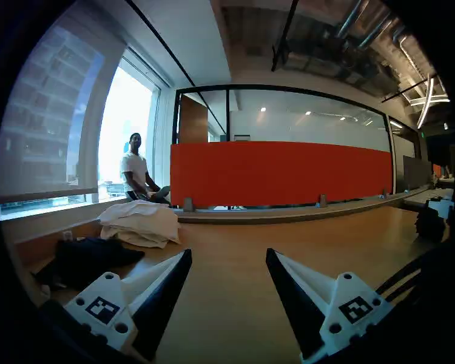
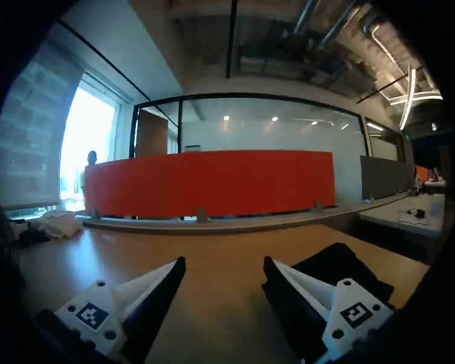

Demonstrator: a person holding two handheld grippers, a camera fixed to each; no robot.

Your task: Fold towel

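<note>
White towels (image 1: 139,221) lie on the surface (image 1: 324,233) beside the screen (image 1: 276,173), forward-left of the left gripper (image 1: 228,251); right gripper (image 2: 224,259) farther; both released, empty.

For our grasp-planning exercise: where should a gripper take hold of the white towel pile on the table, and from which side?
Probably pinch the top layer's draped edge at the corner of the white towel pile that faces the bare table, coming in low from the front. The dark cloth crowds the other side, and that edge hangs loose.
</note>
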